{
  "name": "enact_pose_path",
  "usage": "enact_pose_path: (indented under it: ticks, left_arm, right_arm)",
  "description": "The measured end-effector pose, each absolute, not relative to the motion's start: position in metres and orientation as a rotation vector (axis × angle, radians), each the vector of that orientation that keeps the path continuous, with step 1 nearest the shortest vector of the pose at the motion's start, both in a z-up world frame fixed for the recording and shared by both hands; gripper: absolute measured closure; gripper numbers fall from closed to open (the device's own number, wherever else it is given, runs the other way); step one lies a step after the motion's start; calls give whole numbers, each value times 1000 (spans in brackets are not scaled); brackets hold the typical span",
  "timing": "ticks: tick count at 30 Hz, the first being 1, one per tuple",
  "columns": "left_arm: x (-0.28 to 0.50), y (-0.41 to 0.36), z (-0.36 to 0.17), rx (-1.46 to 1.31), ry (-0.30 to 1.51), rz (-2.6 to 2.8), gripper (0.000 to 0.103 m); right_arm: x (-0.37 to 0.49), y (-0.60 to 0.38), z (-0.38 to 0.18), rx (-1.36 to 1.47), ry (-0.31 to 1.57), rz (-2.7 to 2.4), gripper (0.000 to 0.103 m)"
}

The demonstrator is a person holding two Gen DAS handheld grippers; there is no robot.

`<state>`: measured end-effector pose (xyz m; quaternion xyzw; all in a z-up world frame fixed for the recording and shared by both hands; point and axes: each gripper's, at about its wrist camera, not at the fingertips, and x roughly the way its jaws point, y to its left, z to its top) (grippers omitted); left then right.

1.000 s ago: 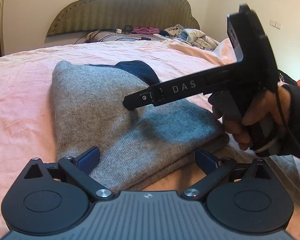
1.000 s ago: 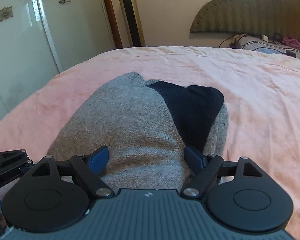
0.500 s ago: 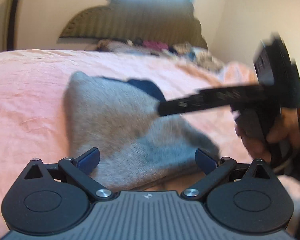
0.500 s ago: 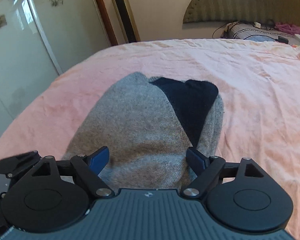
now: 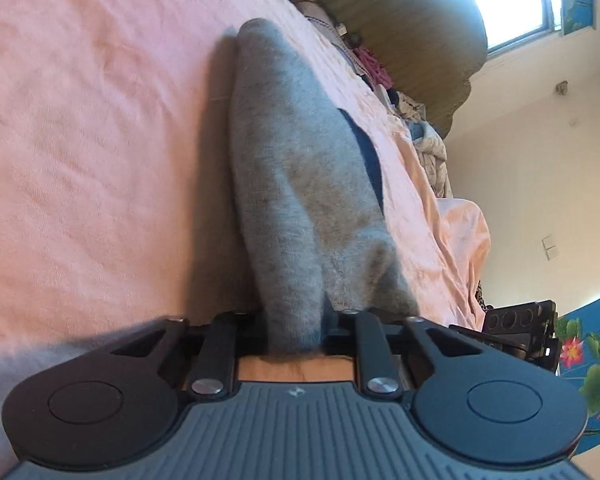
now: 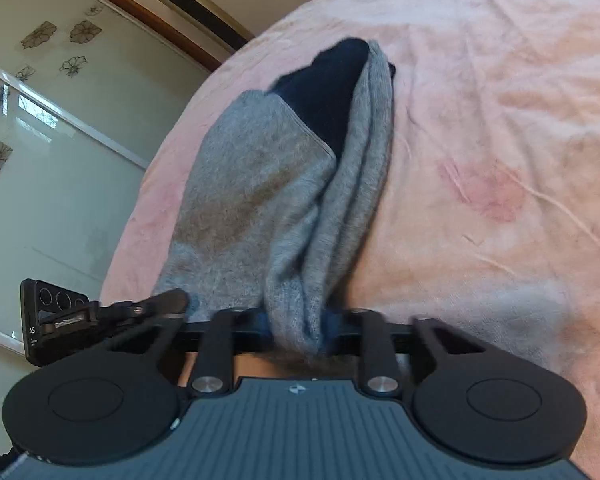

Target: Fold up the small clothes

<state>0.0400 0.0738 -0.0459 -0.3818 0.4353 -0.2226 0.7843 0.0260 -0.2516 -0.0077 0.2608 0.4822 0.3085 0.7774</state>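
Note:
A folded grey knit sweater [image 5: 300,184] with a dark navy part [image 5: 366,152] lies on the pink bed. My left gripper [image 5: 296,328] is shut on its near edge, and the cloth bunches between the jaws. In the right wrist view the same sweater [image 6: 260,200] shows its navy part [image 6: 328,88] at the far end. My right gripper [image 6: 298,330] is shut on a bunched grey fold. Both views are rolled sideways. The left gripper [image 6: 100,314] shows at the right view's lower left, beside the sweater.
The pink bedspread [image 5: 80,140] spreads around the sweater. A padded headboard [image 5: 400,28] and a pile of clothes [image 5: 428,144] lie at the bed's far end. A glass wardrobe door [image 6: 40,140] stands beyond the bed edge. The right gripper's body [image 5: 520,328] shows at the right.
Both grippers were open over the flat sweater. Now both have shut on its near edge and rolled sideways, and the cloth is bunched and raised.

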Motion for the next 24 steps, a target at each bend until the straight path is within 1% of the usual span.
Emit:
enact_pose_path:
  ticks: [2,4,6,8,10,11,12,13,14,15,16,18,20,22,24]
  left_arm:
    - [32,73,-36,-795,925,-495,89]
    - [16,72,-19,-734,889,-532,90]
    - [2,74,-11,-697,891,-564,90]
    - [-6,73,-19,-627,930,-525,89]
    - [-14,75,-27,-594,949,-512,86]
    - [-18,77,-23,-592,949,-530,78]
    - [-22,79,-15,-571,938,-547,74]
    - [-27,81,-2,-533,897,-562,63]
    - [-32,81,10,-492,849,-567,42]
    - [-34,79,25,-441,779,-567,31]
    - [-36,76,36,-401,724,-563,17]
    - [-33,62,53,-322,623,-561,16]
    - [-19,43,54,-287,615,-563,16]
    - [1,23,39,-289,661,-600,16]
    - [24,5,11,-291,783,-603,17]
  right_arm:
    - [21,-253,-3,551,1038,673,81]
    - [11,-255,6,507,1021,687,81]
    - [-4,-262,11,483,1016,710,81]
    - [-13,-266,8,443,1025,697,81]
    - [-15,-271,3,467,1021,691,78]
    - [-14,-273,5,495,1018,692,65]
    - [-12,-275,12,500,1007,672,57]
    - [-9,-278,23,492,964,647,37]
    - [-3,-281,35,486,900,625,25]
    - [2,-282,45,490,851,616,24]
    - [15,-283,54,503,815,608,24]
    - [43,-275,66,511,776,593,24]
    - [73,-260,68,504,794,593,24]
    - [102,-237,60,498,848,605,25]
    - [127,-211,41,414,926,596,28]
